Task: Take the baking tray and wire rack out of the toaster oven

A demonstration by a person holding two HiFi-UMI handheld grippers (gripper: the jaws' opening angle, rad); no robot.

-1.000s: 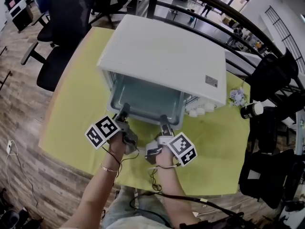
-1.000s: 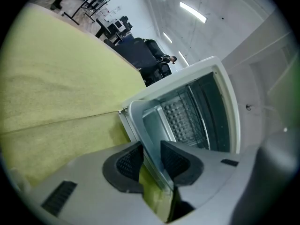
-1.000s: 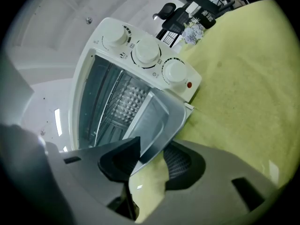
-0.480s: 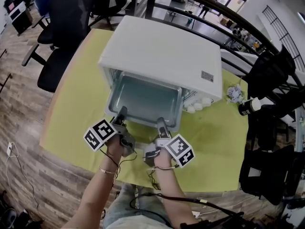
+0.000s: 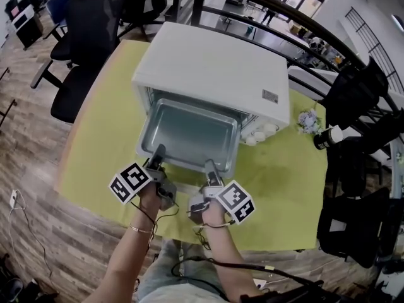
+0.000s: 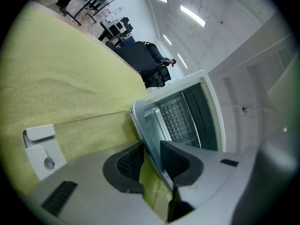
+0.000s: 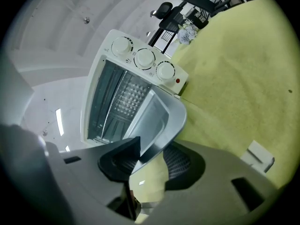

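We are partway through the first of the two removals. The baking tray (image 5: 189, 130) is held at its near rim by both tools. The left gripper (image 5: 158, 151) is clamped on the rim towards the near left corner, and the right gripper (image 5: 208, 166) is clamped on it towards the near right corner. In the left gripper view the thin rim of the tray (image 6: 151, 125) runs between the pads of that gripper (image 6: 152, 158), and the pads press on it. The right gripper view shows the same for the tray (image 7: 157, 114) and that gripper (image 7: 150, 157).

The tray is not yet free. Most of it shows in front of the toaster oven (image 5: 214, 62), above the yellow table (image 5: 95, 144), but its far edge sits just under the oven's front opening. We judge that it has to come fully clear and be set down on the table.

The wire rack is not out. A gridded surface (image 6: 177, 117) shows deep inside the oven, but we cannot tell whether that is the rack or the back wall.
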